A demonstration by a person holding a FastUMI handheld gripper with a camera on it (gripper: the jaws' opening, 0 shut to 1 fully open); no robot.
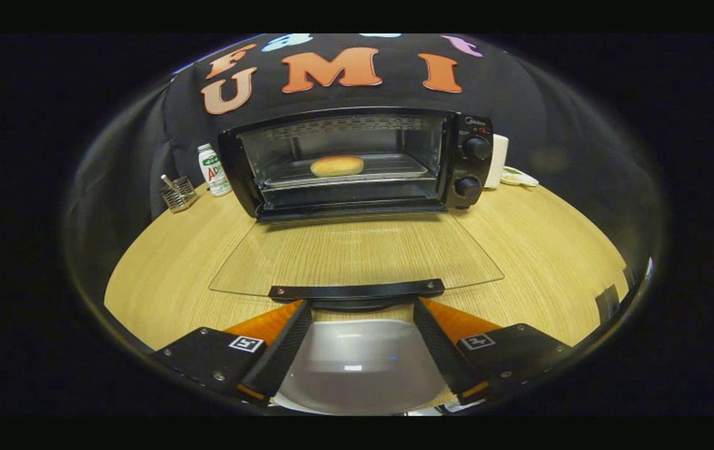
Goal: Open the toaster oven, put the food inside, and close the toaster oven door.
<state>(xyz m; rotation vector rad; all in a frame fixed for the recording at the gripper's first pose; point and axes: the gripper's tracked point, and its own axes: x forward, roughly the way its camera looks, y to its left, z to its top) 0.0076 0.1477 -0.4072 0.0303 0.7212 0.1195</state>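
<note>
My claw (357, 307): spread wide and released, nothing between my two fingers; the tips sit just below the door handle, one toward each end of it, and I cannot tell whether they touch it.
Toaster oven (357, 164): black, standing at the far side of the wooden table (544, 250), straight ahead of my fingers, its cavity open toward me.
Door (357, 253): clear glass, folded all the way down and lying flat toward me, the wood grain showing through it.
Door handle (357, 291): dark bar along the door's near edge, right ahead of my fingertips.
Bun (337, 165): golden and round, resting on the metal tray (394, 167) inside the oven, about mid-cavity.
Knobs (476, 148): two black dials, one above the other, on the oven's right-hand panel.
White plate (357, 365): near me, below and between my fingers, bare.
Bottle (214, 170): white with a green cap, upright just left of the oven.
Wire holder (179, 192): small metal basket left of the bottle, something thin sticking out of it.
White objects (507, 169): behind the oven's right side; I cannot make out what they are.
</note>
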